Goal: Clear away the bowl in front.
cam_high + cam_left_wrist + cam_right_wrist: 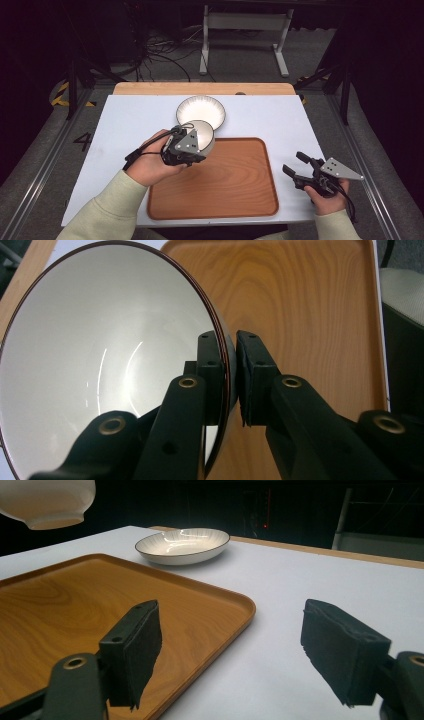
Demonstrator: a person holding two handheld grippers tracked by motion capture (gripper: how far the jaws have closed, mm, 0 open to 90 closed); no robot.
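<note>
A white bowl (204, 131) with a dark rim hangs tilted over the far left corner of the wooden tray (225, 187). My left gripper (186, 150) is shut on it. In the left gripper view the jaws (230, 347) pinch the bowl's rim, one pad inside the bowl (100, 365) and one outside, with the tray (310, 300) below. My right gripper (292, 162) rests on the white mat right of the tray. Its jaws (232, 635) stand open with nothing between them. In the right gripper view the lifted bowl (45, 500) shows at top left.
A shallow ribbed white plate (201, 111) (182, 544) sits on the white mat (125, 130) just beyond the tray (60, 605). The mat covers a wooden table; a white stand and cables are on the floor behind.
</note>
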